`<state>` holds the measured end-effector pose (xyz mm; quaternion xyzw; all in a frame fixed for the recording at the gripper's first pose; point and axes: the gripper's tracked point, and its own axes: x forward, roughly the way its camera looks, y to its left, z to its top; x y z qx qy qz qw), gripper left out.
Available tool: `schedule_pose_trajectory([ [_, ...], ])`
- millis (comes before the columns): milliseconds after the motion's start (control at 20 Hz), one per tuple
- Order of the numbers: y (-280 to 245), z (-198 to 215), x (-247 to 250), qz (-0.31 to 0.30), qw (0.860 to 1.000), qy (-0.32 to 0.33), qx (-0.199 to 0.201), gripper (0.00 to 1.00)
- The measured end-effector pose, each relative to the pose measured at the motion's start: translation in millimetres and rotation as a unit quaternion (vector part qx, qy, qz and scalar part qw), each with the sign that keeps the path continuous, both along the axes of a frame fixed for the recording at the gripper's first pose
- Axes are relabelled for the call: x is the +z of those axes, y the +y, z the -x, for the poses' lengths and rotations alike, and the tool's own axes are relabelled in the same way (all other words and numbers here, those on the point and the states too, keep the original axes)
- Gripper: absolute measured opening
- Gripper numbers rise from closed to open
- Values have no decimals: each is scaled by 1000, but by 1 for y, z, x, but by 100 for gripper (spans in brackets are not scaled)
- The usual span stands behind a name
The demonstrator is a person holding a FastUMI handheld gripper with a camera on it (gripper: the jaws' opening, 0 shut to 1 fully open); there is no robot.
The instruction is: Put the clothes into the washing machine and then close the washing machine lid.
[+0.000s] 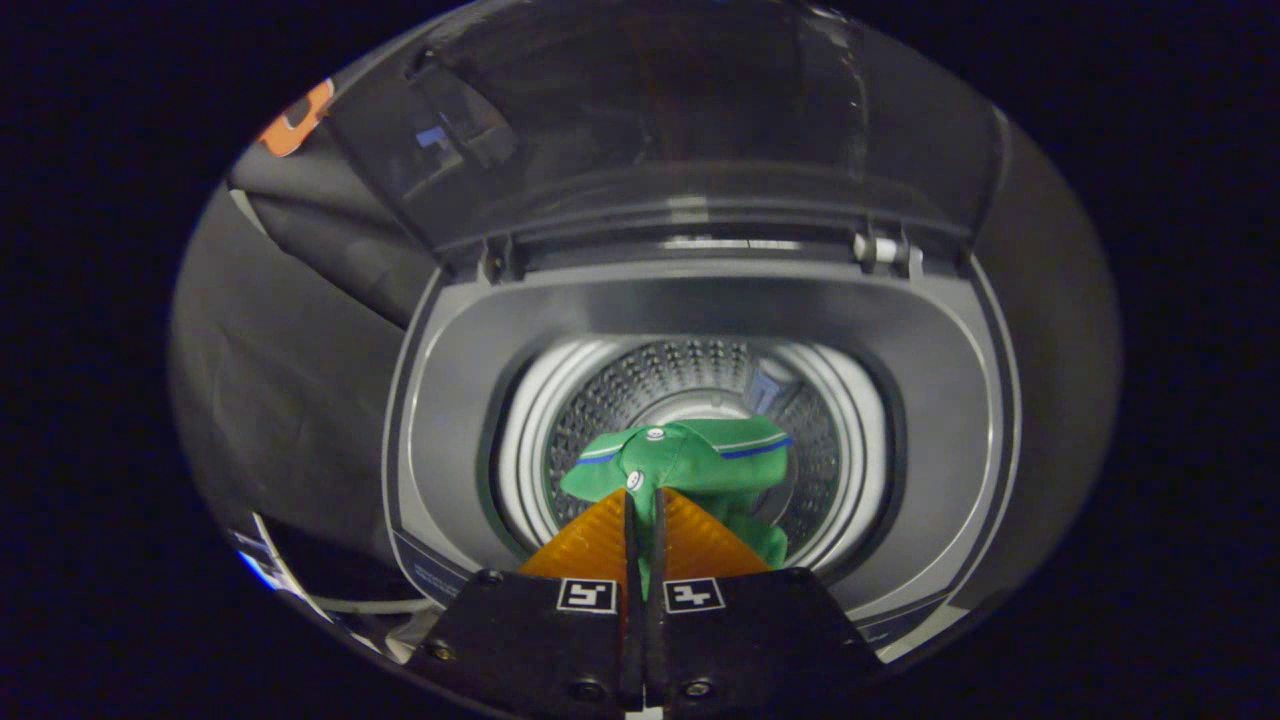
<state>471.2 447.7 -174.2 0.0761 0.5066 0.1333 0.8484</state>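
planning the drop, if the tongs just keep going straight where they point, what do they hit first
The tongs, shut on the green shirt, point down into the open washing machine's drum. Beyond the shirt, the perforated drum wall or floor likely comes first; depth is unclear.

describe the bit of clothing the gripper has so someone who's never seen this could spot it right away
Find the top-loading washing machine with its clear lid raised. Over its perforated steel drum, the gripper is shut on a garment. It is bright green with white-and-blue trim and white snap buttons, the only cloth there.
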Motion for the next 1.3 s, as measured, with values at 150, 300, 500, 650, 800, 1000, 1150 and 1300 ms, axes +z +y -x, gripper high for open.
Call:
schedule_pose_trajectory([
  [150,-3,3,-2,8,1000,4,-4,6],
  [300,-6,3,0,16,1000,4,-10,9],
  [500,-6,6,0,12,1000,-1,-15,13],
  [650,-12,3,9,23,999,-29,-21,61],
  [800,-14,9,9,24,999,-28,-28,99],
  [1000,-21,17,15,27,998,-37,-34,99],
  [1150,-26,20,28,26,997,-59,-34,99],
  [1300,-33,22,54,26,994,-98,-31,99],
])
